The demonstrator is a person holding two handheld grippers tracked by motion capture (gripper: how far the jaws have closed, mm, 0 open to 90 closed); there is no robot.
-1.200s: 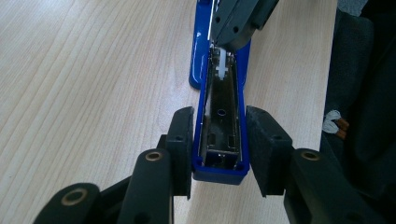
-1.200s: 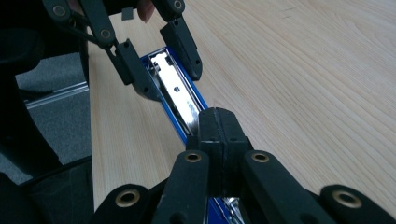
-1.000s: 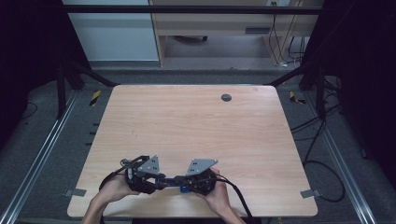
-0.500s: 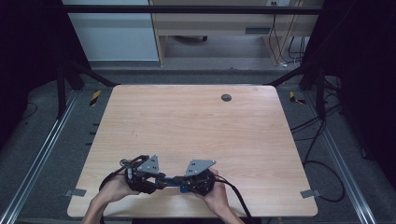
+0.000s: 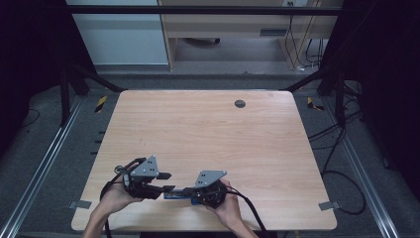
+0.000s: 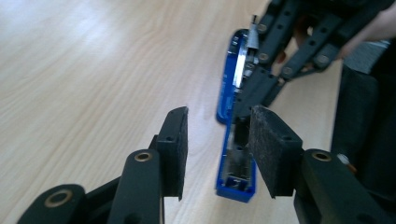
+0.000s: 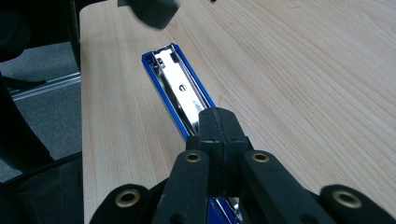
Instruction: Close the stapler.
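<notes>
Left tongs [image 6: 217, 140] just opening, apart around blue stapler [image 6: 229, 93]; right tongs [image 7: 219, 140] clamped on it (thin hold). Could pivot, slide across desk [image 5: 277, 144].

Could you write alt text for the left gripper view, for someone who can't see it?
Two black padded jaws of the left gripper stand open above a pale wooden table, with the end of a blue stapler lying opened out between and just beyond them. Farther along the stapler, the right gripper is clamped on it, a person's hand behind.
</notes>
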